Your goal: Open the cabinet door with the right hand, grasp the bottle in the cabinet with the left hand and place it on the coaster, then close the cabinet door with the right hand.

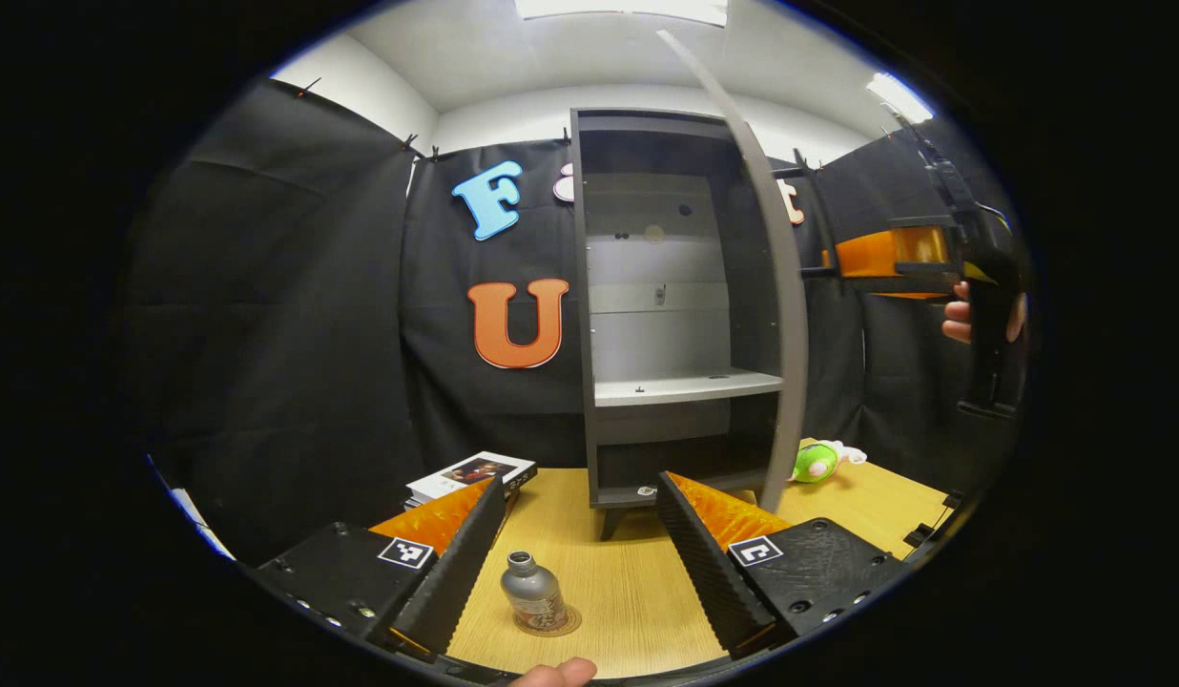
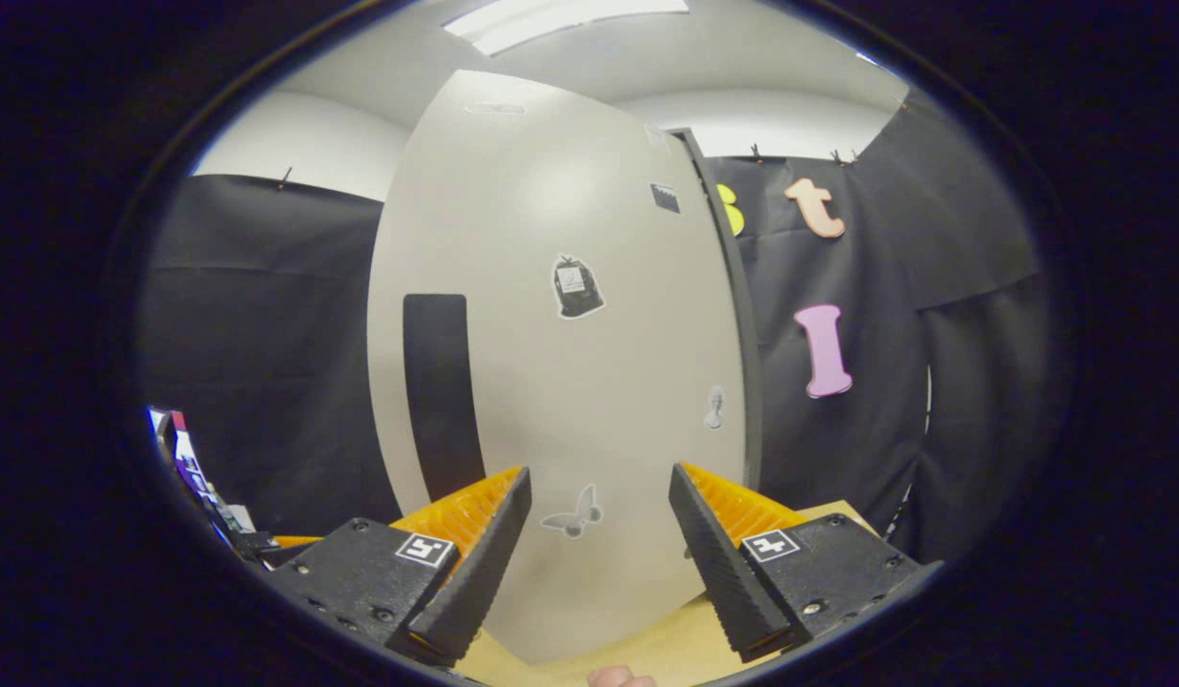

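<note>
Bottle (image 1: 532, 592) stands on coaster (image 1: 551, 622) between the spread left tool (image 1: 570, 563) (untouched); right tool (image 2: 599, 563) released.

Layout, left gripper view: the bottle (image 1: 532, 592) stands on the coaster (image 1: 548, 622) on the table (image 1: 628, 572), in front of the cabinet (image 1: 680, 315). The cabinet door (image 1: 775, 286) swings open at the right. Booklets (image 1: 470, 474) lie left of the cabinet; a toy (image 1: 818, 461) lies right.

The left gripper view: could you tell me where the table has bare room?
Bare wood lies between the bottle on its coaster and the cabinet, and right of the open door past the green toy. The booklets crowd the left.
</note>
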Demonstrator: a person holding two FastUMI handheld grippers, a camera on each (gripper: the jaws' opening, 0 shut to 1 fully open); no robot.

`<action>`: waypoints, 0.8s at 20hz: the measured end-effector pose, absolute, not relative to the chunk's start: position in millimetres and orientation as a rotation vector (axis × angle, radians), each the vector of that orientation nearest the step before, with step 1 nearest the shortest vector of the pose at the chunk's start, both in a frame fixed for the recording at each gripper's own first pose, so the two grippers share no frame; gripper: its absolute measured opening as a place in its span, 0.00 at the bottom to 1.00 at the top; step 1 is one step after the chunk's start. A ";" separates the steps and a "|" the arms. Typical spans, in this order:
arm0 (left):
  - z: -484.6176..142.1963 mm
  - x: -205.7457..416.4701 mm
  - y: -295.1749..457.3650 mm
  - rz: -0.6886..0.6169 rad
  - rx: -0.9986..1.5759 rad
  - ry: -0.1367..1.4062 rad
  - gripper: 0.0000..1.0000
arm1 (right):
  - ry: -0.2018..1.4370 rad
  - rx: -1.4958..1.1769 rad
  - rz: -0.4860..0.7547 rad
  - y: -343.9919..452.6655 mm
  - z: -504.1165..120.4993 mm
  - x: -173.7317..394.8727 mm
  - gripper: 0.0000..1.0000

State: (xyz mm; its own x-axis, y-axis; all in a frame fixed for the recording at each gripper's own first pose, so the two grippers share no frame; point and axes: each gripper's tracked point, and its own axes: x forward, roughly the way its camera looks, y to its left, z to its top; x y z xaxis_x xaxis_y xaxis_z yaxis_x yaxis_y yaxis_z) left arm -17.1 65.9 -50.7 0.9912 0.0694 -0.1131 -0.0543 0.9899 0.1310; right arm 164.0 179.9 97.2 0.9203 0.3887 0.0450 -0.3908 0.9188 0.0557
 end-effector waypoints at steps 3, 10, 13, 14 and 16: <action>-54.6 -18.2 78.7 0.086 0.130 0.128 0.96 | -0.025 0.072 0.435 210.8 92.3 192.7 0.95; -56.6 -31.6 102.4 0.145 0.119 0.137 0.97 | -0.005 0.054 0.441 240.8 71.7 222.8 0.95; -52.8 -33.3 104.4 0.156 0.109 0.125 0.96 | -0.011 0.040 0.437 236.8 66.9 211.7 0.95; -50.9 -34.1 102.8 0.156 0.108 0.120 0.96 | -0.015 0.038 0.430 233.0 66.7 205.2 0.95; -45.8 -33.1 98.0 0.151 0.106 0.110 0.96 | -0.029 0.026 0.419 220.1 69.7 188.7 0.95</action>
